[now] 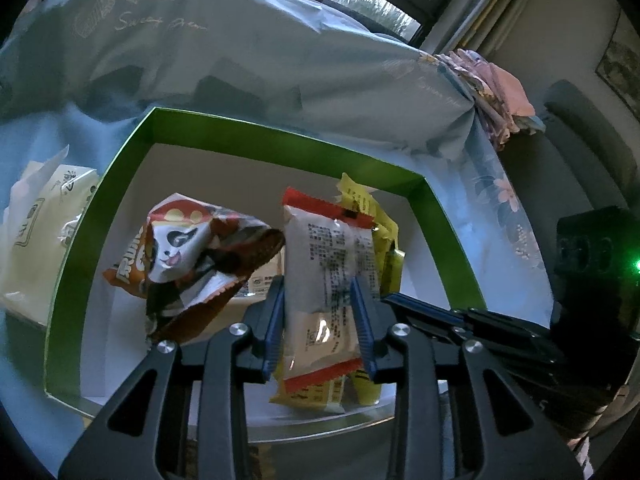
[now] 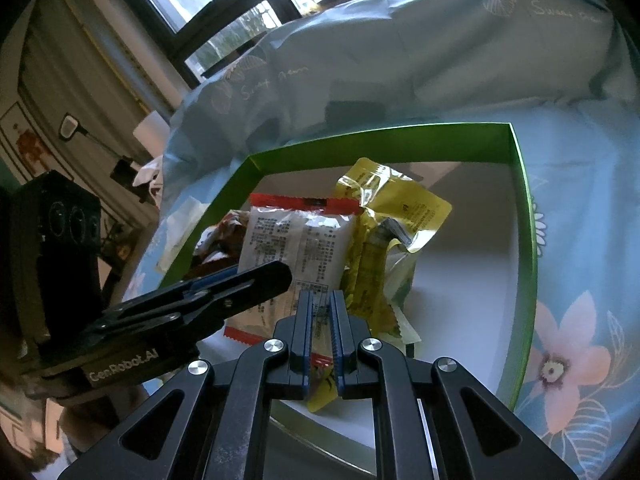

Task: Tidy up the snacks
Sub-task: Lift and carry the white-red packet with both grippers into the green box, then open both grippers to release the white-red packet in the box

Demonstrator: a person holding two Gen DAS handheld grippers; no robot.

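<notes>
The left claw (image 1: pixel 322 320) stands partly spread around a pale, red-edged plastic snack packet (image 1: pixel 328 272); its blue pads (image 1: pixel 276 320) flank the packet's sides, and whether they press on it cannot be told. To its left lies a crumpled orange-brown panda-printed snack bag (image 1: pixel 188 256); behind and to the right of the packet stand yellow foil packets (image 1: pixel 368 208). All of these sit inside a shallow white cardboard box with a green rim (image 1: pixel 92 216), which rests on a light blue floral bedsheet (image 1: pixel 492 208). Outside the box, far left, lies a cream paper pouch (image 1: pixel 44 232).

The right claw (image 2: pixel 320 332) is nearly pressed together, pinching the lower edge of the same packet (image 2: pixel 296 236), with the yellow packets (image 2: pixel 384 216) just to its right.
</notes>
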